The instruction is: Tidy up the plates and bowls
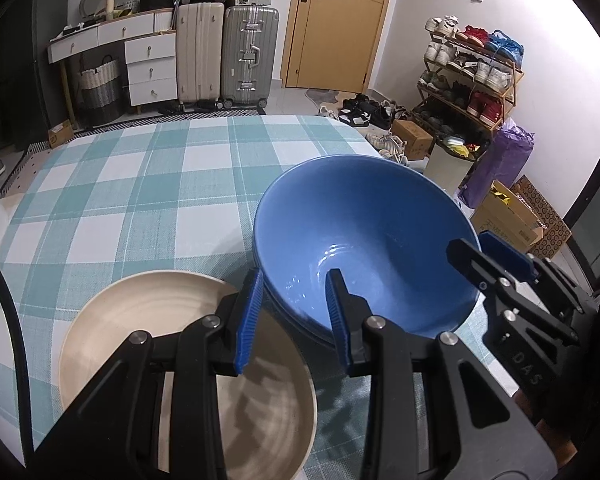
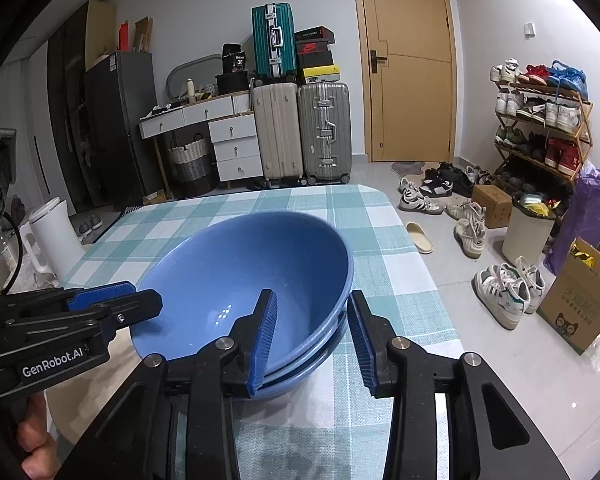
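Blue stacked bowls (image 1: 364,240) sit with their rims between both grippers' parted, non-gripping jaws.

The cream plate (image 1: 140,320) lies partly hidden behind the left gripper (image 1: 294,316).

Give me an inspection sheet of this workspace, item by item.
Surface: table under a teal-and-white checked tablecloth.
Job's things: stacked blue bowls, top one tilted; cream plate beside them.
Clutter: nothing seen on the cloth.
Grippers: left gripper straddles the bowl rim, pads not clearly pressing; right gripper straddles the opposite rim, outer pad clear.
Cables: black cable at the left edge.
Surroundings: suitcases, shoe rack, door.
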`<control>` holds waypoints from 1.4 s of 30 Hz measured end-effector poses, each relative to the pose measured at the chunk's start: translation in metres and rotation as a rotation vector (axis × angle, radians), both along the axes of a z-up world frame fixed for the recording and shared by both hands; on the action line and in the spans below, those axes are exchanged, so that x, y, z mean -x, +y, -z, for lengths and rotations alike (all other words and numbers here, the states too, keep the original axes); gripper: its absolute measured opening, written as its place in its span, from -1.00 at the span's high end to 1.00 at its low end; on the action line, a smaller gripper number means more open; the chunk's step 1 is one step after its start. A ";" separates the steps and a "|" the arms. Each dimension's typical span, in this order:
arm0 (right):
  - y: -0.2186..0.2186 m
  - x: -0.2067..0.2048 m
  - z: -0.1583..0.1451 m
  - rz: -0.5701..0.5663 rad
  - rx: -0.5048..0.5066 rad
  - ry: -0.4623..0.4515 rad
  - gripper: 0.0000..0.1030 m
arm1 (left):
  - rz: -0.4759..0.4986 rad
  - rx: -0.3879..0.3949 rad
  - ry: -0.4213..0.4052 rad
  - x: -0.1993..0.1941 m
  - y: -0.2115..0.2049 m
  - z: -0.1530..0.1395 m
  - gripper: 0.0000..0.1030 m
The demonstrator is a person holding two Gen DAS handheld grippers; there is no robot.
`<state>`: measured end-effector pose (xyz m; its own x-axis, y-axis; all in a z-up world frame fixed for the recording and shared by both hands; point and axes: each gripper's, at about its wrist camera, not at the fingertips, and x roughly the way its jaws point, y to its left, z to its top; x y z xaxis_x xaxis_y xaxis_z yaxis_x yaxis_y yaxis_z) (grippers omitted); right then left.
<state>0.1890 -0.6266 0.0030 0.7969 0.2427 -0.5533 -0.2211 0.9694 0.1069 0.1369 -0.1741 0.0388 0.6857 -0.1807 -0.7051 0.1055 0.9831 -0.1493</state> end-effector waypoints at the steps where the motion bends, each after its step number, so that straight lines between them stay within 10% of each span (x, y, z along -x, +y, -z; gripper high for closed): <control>1: 0.000 0.000 0.000 0.001 -0.002 -0.004 0.09 | 0.000 0.001 0.004 -0.001 0.002 0.000 0.38; 10: -0.021 -0.002 -0.001 0.029 -0.053 0.000 -0.45 | -0.039 0.045 0.008 -0.012 0.023 -0.003 -0.49; 16: -0.030 -0.008 0.005 0.038 -0.119 0.030 -0.87 | -0.046 0.109 0.054 -0.027 0.036 0.005 -0.62; 22: -0.030 -0.015 0.016 0.038 -0.145 0.061 -0.88 | -0.053 0.128 0.093 -0.040 0.038 0.020 -0.97; 35: -0.037 -0.032 0.047 0.014 -0.329 0.182 -0.85 | -0.053 0.216 0.164 -0.059 0.040 0.045 -0.97; 42: -0.036 -0.033 0.050 -0.030 -0.403 0.191 -0.46 | -0.017 0.238 0.166 -0.063 0.034 0.047 -0.77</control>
